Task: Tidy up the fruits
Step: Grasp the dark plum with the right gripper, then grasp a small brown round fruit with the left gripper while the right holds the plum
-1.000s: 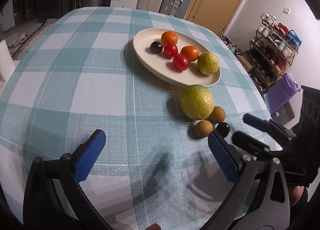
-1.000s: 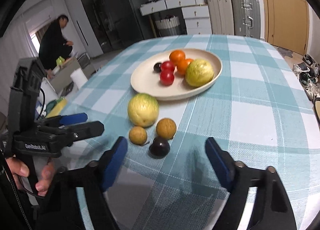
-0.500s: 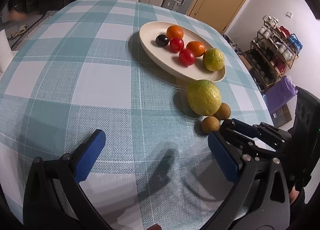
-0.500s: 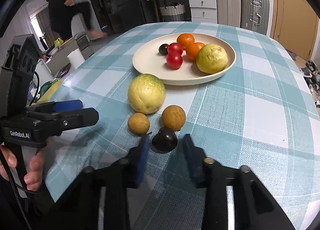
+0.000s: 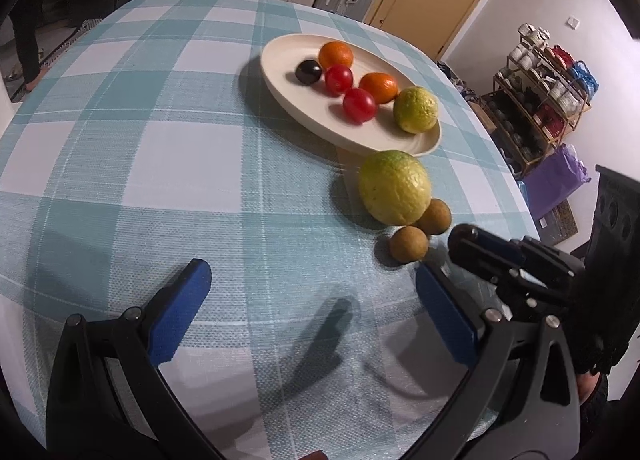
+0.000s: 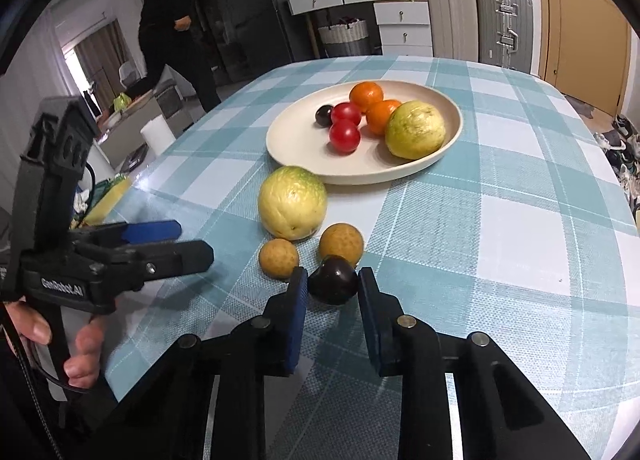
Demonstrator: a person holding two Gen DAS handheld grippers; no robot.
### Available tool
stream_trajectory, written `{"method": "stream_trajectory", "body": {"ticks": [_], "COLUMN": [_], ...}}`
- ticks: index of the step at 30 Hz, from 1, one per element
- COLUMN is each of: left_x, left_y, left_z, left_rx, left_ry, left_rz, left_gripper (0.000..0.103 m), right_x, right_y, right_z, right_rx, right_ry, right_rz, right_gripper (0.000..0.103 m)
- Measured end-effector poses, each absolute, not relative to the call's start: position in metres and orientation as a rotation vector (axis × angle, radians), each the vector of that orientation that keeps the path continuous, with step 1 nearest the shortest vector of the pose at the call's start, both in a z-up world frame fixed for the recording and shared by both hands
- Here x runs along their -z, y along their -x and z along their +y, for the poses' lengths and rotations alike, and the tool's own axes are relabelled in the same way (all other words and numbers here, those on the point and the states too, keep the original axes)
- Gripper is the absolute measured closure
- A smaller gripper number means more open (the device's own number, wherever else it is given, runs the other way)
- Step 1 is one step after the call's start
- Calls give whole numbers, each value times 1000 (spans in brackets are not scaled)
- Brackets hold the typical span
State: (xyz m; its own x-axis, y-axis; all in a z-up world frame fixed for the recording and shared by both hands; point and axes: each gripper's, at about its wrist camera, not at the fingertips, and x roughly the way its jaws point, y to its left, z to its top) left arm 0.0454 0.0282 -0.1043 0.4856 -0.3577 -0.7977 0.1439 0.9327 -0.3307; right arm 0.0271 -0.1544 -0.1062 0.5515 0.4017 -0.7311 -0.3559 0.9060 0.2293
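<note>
A cream plate [image 6: 448,147] holds two oranges, two red tomatoes, a dark plum and a yellow-green citrus [image 6: 415,129]. In front of it on the checked cloth lie a second yellow-green citrus [image 6: 292,201], two small brown fruits [image 6: 278,258] [image 6: 341,244] and a dark plum [image 6: 333,280]. My right gripper [image 6: 333,282] is shut on that dark plum at the table surface. My left gripper [image 5: 310,280] is open and empty above the cloth, left of the loose fruits [image 5: 394,187]. In the left wrist view the right gripper [image 5: 460,240] hides the plum.
The plate also shows in the left wrist view [image 5: 424,141]. The round table's edge [image 6: 132,187] runs close to the left of the fruits. A person stands at the back left [image 6: 176,31]. Suitcases, drawers and a door stand behind the table.
My right gripper moved forward and its fingers closed from wide open onto the dark plum. The left gripper drifted slightly and stayed open.
</note>
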Motion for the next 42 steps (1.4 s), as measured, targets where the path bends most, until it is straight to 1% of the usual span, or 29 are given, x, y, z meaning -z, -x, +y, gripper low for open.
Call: {"method": "stream_trajectory", "body": {"ticks": [10,22,23,25,26,27,28,29,30,31,33,34,35,42], "left_x": [105,108,107,106,106,106,106,105,105,104,104,104,104,99], "left_y": [-54,-64,-65,-65,-66,-66,-65,-65,-64,-64,-63,-62,-61,-54], "left_z": [-3,-42,-43,-46,-47,-48,-48,-48,-47,-46,-44,-44,-45,-45], "left_rx": [326,258,260,270,279,292,297,304,316,331,383,402,415,468], "left_ry": [157,5,1,1,4,8,10,15,25,42,80,92,94,114], "left_rz": [1046,1038,1034,1029,1033,1040,1039,1039,1041,1041,1048,1052,1054,1036], "left_gripper": [1,2,5,17,27,32,34,39,48,53,73,77,79,79], "right_x": [97,97,97,96,96,96,96,95,96,95,95,95,94,90], "right_y": [-20,-14,-15,-15,-15,-14,-14,-14,-14,-14,-14,-14,-14,-11], "right_z": [-185,-201,-202,-202,-202,-203,-203,-203,-203,-203,-203,-203,-203,-200], "right_rx": [-410,-399,-398,-396,-395,-395,-395,-395,-395,-395,-397,-397,-398,-403], "right_ry": [-124,-156,-157,-158,-159,-160,-162,-162,-161,-163,-167,-170,-171,-168], "right_rz": [838,822,821,818,817,816,815,816,815,815,816,816,816,809], "right_gripper": [77,77,77,77,77,77,77,77,77,77,77,77,77,77]}}
